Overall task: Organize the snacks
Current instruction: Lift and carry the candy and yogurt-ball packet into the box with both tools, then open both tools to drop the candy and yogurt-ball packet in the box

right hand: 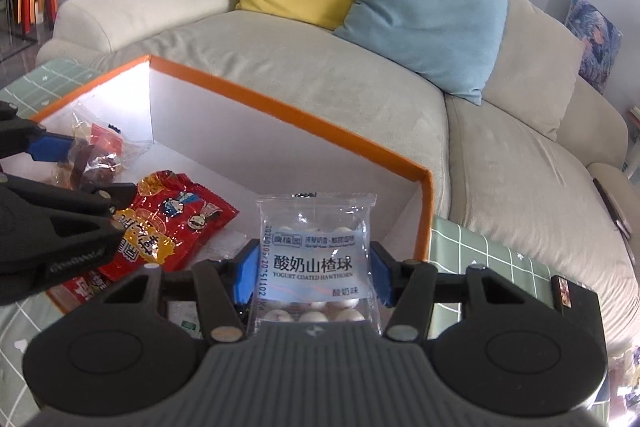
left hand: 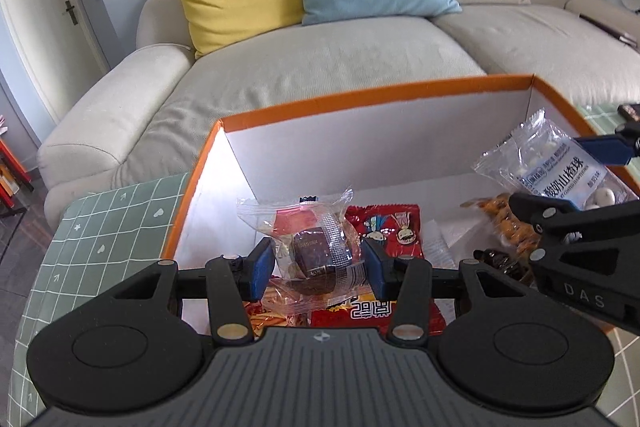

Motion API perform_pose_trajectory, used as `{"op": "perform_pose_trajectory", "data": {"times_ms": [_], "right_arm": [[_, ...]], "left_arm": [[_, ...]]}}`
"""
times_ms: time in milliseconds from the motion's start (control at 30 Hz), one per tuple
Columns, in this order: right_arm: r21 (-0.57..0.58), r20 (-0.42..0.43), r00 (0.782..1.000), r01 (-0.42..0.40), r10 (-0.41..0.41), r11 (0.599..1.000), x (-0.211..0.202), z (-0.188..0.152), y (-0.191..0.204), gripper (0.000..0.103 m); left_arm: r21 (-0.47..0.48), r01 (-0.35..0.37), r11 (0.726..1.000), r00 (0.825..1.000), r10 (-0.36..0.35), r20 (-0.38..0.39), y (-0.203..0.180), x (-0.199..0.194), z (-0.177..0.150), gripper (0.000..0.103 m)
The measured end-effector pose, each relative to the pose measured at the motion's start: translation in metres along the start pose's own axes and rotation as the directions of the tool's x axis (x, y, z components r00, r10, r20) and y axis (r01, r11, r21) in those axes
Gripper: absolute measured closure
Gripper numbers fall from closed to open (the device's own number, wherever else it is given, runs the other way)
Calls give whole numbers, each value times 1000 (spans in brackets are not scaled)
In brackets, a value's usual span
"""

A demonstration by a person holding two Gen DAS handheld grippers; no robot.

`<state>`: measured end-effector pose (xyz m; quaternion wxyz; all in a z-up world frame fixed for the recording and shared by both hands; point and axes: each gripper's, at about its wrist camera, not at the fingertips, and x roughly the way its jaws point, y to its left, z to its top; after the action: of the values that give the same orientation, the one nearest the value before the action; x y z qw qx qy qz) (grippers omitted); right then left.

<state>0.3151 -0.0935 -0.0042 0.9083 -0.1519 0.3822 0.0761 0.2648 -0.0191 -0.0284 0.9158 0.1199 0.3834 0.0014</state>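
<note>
Both grippers angled downward side by side. The left gripper (left hand: 318, 267) had its blue-padded fingers (left hand: 262, 269) pressed on a clear-wrapped snack (left hand: 316, 251), while the right gripper (right hand: 314, 269) likewise clamped a hawthorn-ball packet (right hand: 314, 259) between its fingers (right hand: 246, 273).

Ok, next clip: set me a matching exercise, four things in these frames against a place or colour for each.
Things:
1. yogurt hawthorn packet
2. clear packet of dark sweets
3. red snack bag
4. box rim

Descriptions:
A. orange
B. in the left gripper
C. lying in the box
D. in the right gripper

Pairs: 1-D, 2-B, 3-C, 4-A
</note>
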Motion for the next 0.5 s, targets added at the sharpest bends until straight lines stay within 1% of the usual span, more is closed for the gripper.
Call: {"op": "perform_pose_trajectory", "data": {"times_ms": [167, 300, 400, 500], "right_arm": [[2, -41, 999, -8, 8, 1000, 12, -1, 1, 48], [-34, -58, 998, 1, -3, 999, 18, -5, 7, 46], [-49, -57, 998, 4, -7, 999, 18, -5, 9, 45], [-67, -67, 998, 8, -12, 998, 18, -6, 11, 45]], "left_arm": [[27, -19, 999, 999, 20, -30, -2, 11, -1, 49], [48, -23, 999, 997, 26, -71, -3, 20, -3, 49], [64, -38, 997, 996, 43, -77, -5, 21, -6, 47], [81, -40, 996, 996, 46, -79, -6, 20, -7, 44]]}}
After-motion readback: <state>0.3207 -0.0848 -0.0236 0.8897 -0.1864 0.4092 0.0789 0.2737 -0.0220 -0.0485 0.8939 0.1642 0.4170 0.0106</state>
